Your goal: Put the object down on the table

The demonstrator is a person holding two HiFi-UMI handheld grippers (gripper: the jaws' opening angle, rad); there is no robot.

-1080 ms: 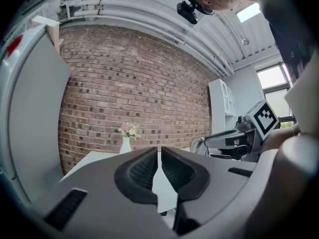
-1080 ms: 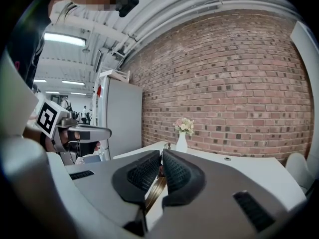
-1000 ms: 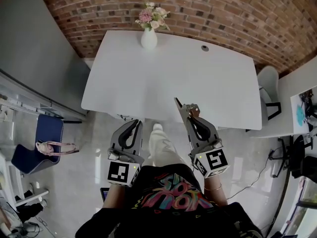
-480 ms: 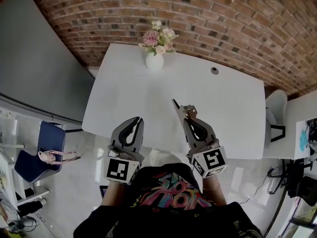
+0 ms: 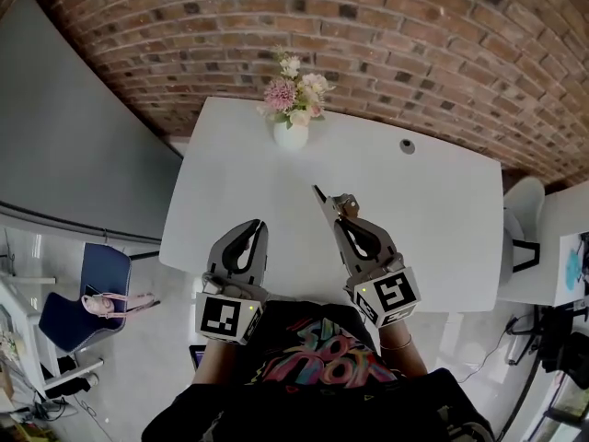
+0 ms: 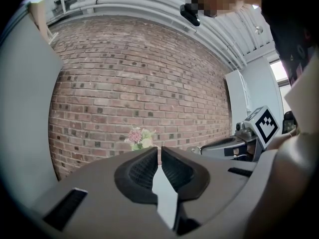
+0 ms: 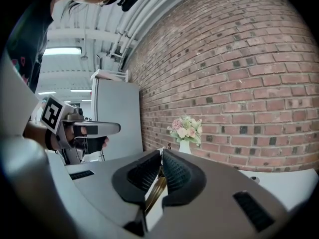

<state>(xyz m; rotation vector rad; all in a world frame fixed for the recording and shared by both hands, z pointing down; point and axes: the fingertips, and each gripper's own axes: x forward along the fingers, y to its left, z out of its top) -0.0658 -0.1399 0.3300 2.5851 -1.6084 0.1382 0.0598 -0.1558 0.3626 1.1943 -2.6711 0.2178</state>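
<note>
- We hold the right gripper [image 5: 337,206] over the near edge of the table [image 5: 442,212]. Its jaws are pinched on a thin flat object [image 5: 319,194] that pokes past the tips, likely so it cannot slip before we lower it.
- Our left gripper [image 5: 252,230] hovers beside it, jaws closed on nothing, apparently just keeping clear.
- Both point toward the vase [image 5: 291,134] at the far edge.

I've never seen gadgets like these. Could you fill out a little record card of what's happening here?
Setting: white table by a brick wall
On table: white vase of flowers, far edge
Left gripper: jaws together, nothing between them
Right gripper: shut on a thin flat object
Task status: object over the table, not yet put down
</note>
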